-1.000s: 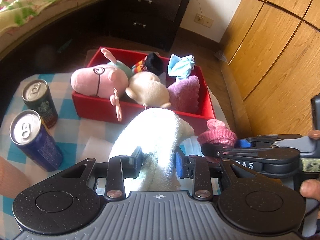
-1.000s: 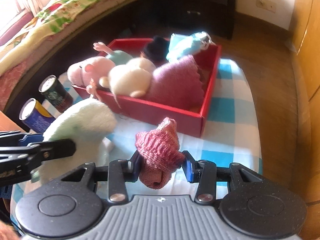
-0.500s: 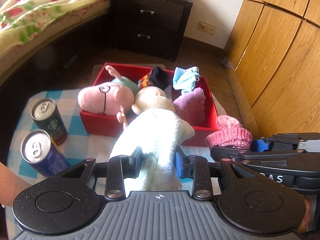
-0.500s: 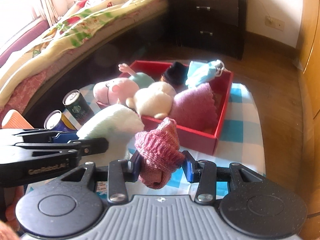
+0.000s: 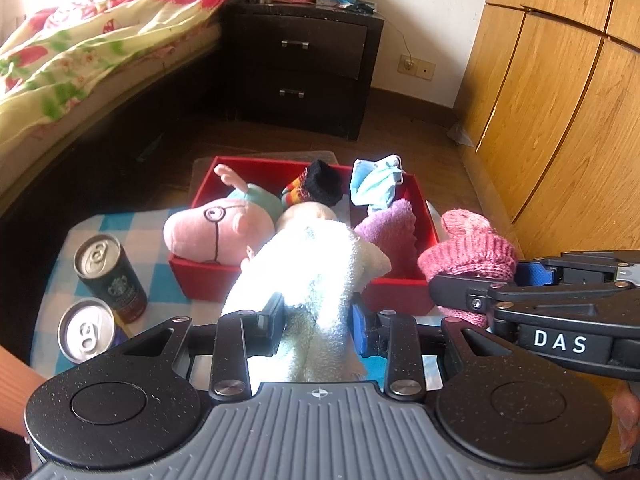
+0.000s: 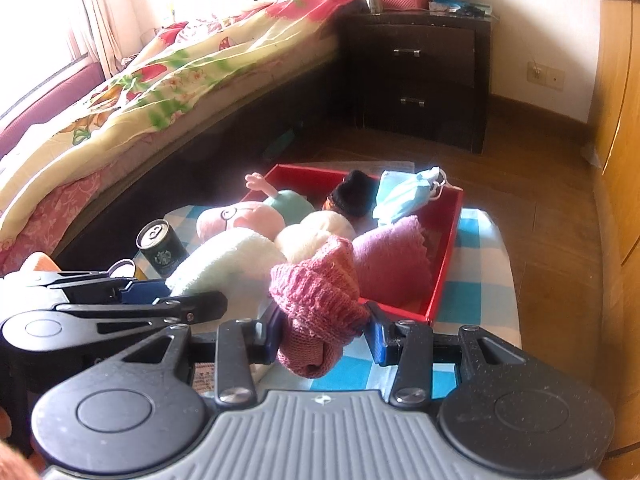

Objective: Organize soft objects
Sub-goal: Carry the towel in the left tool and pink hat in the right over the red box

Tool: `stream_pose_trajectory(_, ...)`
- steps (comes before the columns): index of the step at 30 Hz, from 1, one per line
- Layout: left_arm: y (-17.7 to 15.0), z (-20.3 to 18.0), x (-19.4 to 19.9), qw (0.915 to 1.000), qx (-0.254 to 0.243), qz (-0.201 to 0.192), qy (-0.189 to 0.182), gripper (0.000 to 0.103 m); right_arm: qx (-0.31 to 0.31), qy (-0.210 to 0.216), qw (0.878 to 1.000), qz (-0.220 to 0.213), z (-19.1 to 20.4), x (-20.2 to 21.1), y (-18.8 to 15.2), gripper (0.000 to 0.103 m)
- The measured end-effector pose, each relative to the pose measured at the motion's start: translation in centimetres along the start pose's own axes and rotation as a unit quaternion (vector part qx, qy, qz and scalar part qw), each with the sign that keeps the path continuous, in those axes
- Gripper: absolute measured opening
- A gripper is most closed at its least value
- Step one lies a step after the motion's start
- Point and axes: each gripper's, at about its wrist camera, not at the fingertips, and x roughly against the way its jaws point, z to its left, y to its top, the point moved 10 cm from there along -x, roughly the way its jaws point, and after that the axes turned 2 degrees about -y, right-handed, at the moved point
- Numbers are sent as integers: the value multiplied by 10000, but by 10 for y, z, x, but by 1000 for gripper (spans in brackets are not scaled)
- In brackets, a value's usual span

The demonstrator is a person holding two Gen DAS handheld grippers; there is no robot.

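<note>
Two soft items riding clamped above near tabletop edge: left hand-held gripper (image 5: 316,320) gripping white towel (image 5: 320,268), right hand-held gripper (image 6: 324,334) gripping pink knit hat (image 6: 316,300); red box (image 5: 396,292) lying straight ahead, right nearer its open corner.

White fluffy towel (image 5: 320,276) bunched, pinched upright in left claw (image 5: 316,320); pink knitted hat (image 6: 316,300) crumpled in right claw (image 6: 324,336); red box (image 5: 420,216) behind on checked worktop (image 6: 476,280), filled with plush toys, purple cloth
</note>
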Motion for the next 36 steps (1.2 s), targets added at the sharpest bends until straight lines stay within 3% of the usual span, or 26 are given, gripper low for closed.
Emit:
stream_pose_trajectory(15,29,1,-27,9996,-204,-135,118,35,-265,-233,9991,-236,-28,-18,31,20)
stream_pose_trajectory(30,38,10,-33,9994,-252,-182,179,36,-171,-287,9991,-270,-23,-25,36,20)
stream_pose_trajectory(36,52,12,-39,9990,-267,-254,250,36,-85,-396,9984,-398,-25,-31,53,20)
